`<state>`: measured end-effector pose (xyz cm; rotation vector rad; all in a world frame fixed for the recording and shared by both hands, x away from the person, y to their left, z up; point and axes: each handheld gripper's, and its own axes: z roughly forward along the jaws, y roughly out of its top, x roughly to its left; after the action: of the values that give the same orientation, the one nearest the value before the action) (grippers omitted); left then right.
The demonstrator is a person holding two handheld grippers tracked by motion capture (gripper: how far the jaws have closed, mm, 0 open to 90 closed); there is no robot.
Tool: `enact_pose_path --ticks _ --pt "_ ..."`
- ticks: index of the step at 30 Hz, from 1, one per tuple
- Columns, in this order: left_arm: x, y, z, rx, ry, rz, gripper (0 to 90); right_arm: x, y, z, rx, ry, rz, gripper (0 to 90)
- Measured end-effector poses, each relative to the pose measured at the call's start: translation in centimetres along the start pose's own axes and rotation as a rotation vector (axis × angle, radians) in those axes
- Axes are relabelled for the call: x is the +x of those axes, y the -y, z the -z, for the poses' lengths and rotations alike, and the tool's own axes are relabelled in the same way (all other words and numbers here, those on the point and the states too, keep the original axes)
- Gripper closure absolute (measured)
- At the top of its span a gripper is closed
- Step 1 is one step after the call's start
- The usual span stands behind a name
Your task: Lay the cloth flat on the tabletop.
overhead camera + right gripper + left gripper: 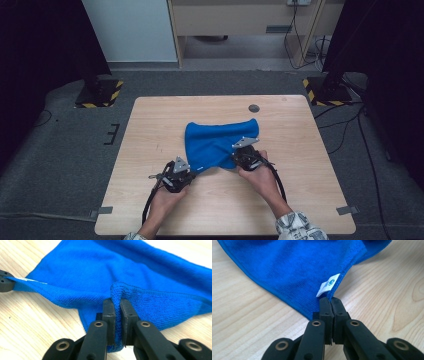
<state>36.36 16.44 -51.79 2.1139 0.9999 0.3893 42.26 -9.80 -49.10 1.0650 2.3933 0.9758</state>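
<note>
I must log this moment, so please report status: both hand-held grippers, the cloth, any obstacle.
Left hand-held gripper shut on blue cloth corner, by white tag. Right hand-held gripper pinches near edge. Nothing in the way.

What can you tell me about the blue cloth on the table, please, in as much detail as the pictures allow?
The blue cloth is a soft, looped microfibre-like towel with a stitched hem and a small white label sewn near one corner. It lies rumpled on the pale wooden table, near its middle. The left gripper is shut on the corner by the label; the right gripper pinches a raised fold of the near hem. The edge between the two grips is drawn fairly taut.
</note>
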Motion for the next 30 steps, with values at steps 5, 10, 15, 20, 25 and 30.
enact_pose_path --ticks 5,10,15,20,25,30 --pt "0.7 -0.1 0.8 -0.007 -0.022 0.008 89.0 -1.2 0.6 1.6 -0.047 0.004 -0.035 86.2" --pt "1.9 0.0 1.5 -0.011 -0.044 0.028 89.1 -3.0 2.1 3.7 -0.089 0.019 -0.089 86.6" --pt "1.3 -0.3 1.7 -0.013 -0.041 -0.001 89.1 -3.5 3.5 5.2 -0.112 0.004 -0.116 86.6" --pt "0.5 -0.1 1.8 0.002 -0.025 -0.031 89.1 -2.4 5.1 6.4 -0.116 -0.01 -0.115 85.6" --pt "0.5 0.3 1.9 0.017 -0.02 -0.04 89.0 -1.8 6.6 6.5 -0.081 -0.015 -0.136 73.0" --pt "0.3 0.6 2.1 0.029 -0.003 -0.05 89.0 -2.5 7.1 6.3 -0.058 0.008 -0.187 58.5"
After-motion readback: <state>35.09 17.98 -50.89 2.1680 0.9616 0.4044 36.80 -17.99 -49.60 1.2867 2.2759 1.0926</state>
